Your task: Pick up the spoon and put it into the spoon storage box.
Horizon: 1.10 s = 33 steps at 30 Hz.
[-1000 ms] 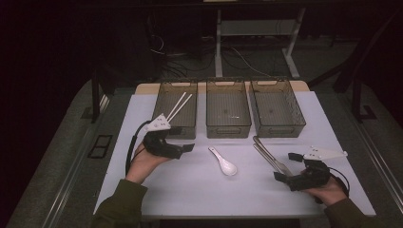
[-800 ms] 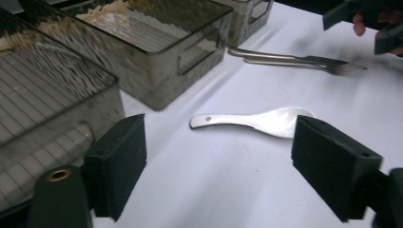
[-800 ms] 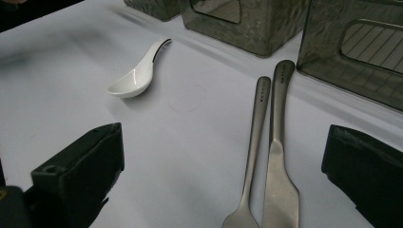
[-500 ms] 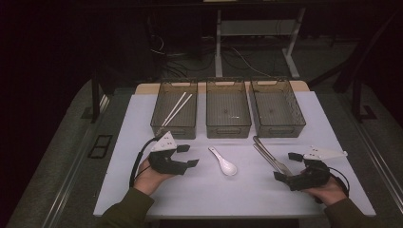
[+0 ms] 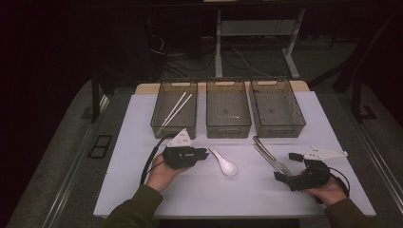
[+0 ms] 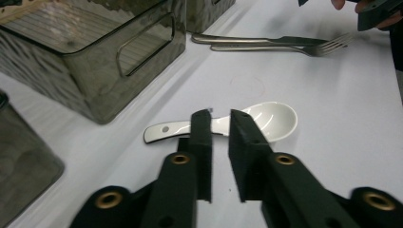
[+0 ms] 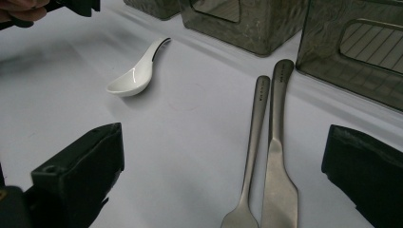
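Left gripper view: the white ceramic spoon (image 6: 247, 121) lies on the worktop (image 6: 332, 156), its glossy handle passing between the left gripper (image 6: 219, 124) fingers, which have just been closing to a narrow gap around it. Lift and binning remain. Beyond the fingers, smooth chopsticks (image 5: 177, 108) already rest in a smoky plastic bin (image 5: 175, 128). Metal fork (image 7: 251, 156) and knife (image 7: 278, 161) wait between the right gripper (image 7: 228, 166) fingers, which stand wide.

Three bins (image 5: 228, 108) in a row at the table's (image 5: 142, 190) far edge, chopsticks (image 5: 177, 109) in the left one, spoon (image 5: 224, 161) before the middle bin, fork (image 5: 271, 157) and knife (image 7: 278, 161) side by side right of it.
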Tool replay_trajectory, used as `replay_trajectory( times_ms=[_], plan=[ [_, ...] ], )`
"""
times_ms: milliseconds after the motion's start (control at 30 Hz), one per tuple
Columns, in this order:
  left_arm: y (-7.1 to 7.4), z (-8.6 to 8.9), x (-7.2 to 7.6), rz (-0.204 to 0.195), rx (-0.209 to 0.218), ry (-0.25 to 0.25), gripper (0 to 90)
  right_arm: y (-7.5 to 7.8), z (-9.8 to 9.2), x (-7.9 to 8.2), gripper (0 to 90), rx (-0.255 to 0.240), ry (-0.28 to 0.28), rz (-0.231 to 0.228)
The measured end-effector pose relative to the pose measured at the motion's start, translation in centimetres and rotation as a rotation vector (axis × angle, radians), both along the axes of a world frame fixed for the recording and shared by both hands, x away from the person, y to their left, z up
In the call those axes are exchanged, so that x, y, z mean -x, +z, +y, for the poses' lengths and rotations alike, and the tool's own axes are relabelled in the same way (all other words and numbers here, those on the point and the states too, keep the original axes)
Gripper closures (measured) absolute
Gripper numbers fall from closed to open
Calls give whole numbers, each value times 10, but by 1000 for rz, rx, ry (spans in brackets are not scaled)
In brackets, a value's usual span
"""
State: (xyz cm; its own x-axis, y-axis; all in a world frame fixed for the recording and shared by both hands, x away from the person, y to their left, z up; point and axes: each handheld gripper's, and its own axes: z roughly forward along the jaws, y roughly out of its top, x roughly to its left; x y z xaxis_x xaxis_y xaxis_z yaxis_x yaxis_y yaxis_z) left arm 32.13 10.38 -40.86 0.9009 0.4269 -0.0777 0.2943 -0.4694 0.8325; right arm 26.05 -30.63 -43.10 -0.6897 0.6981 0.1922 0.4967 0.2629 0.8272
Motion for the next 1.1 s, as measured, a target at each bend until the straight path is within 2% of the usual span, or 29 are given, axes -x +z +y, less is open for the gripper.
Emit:
replay_trajectory(
  times_ms=[133, 500, 1033, 1100],
  plan=[
    [-2, -8, -5, 14, -19, -11, 889, 0, 0, 0, 4, -2, -3, 3],
    [-10, -24, -30, 17, -64, -2, 891, 0, -1, 0, 4, -3, -4, 4],
    [-27, -51, -61, 45, -138, 15, 892, 0, -2, 0, 4, -6, -7, 5],
    [-30, -53, -64, 42, -165, 12, 892, 0, -2, 0, 4, -8, -9, 5]
  ],
)
